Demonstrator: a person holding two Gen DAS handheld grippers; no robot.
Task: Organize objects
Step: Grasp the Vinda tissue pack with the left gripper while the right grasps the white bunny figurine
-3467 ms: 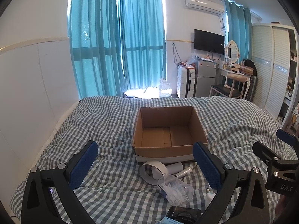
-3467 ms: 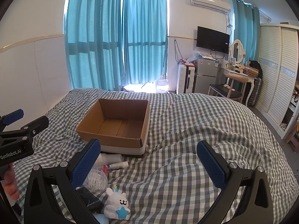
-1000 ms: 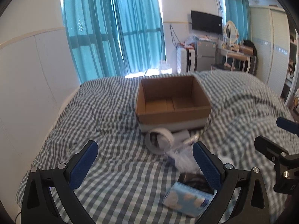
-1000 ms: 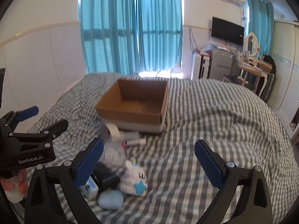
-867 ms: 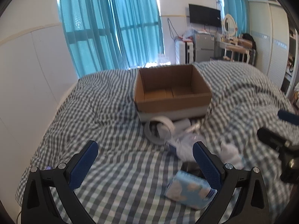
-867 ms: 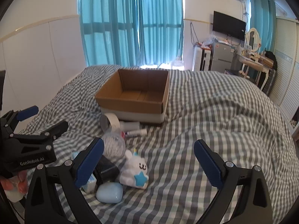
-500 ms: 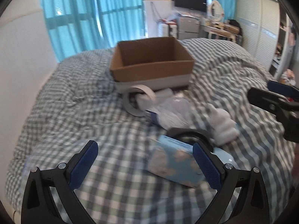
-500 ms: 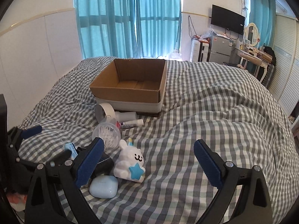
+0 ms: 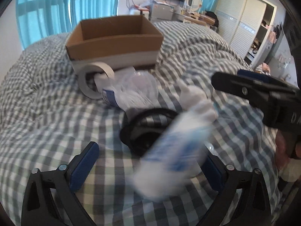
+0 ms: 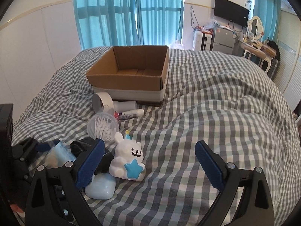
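An open cardboard box point(image 10: 131, 75) sits on the checked bedspread, also in the left wrist view point(image 9: 112, 35). In front of it lie a tape roll point(image 10: 102, 100), a white tube point(image 10: 131, 114), a clear cotton-swab tub point(image 10: 103, 125), a black object point(image 9: 146, 130), a white bear figure point(image 10: 128, 160) and a pale blue case point(image 10: 100, 187). My left gripper point(image 9: 150, 166) is open, low over a blurred blue-and-white tissue pack point(image 9: 173, 150) that lies between its fingers. My right gripper point(image 10: 149, 163) is open and empty, just right of the bear.
The checked bedspread point(image 10: 216, 122) stretches wide to the right of the pile. A white wall panel point(image 10: 37, 47) runs along the left. Teal curtains point(image 10: 122, 15), a small fridge point(image 10: 223, 37) and a dressing table point(image 10: 254, 47) stand beyond the bed.
Both grippers have dropped lower and moved in on the pile. The left one has come close over the tissue pack, which now fills its view and is blurred.
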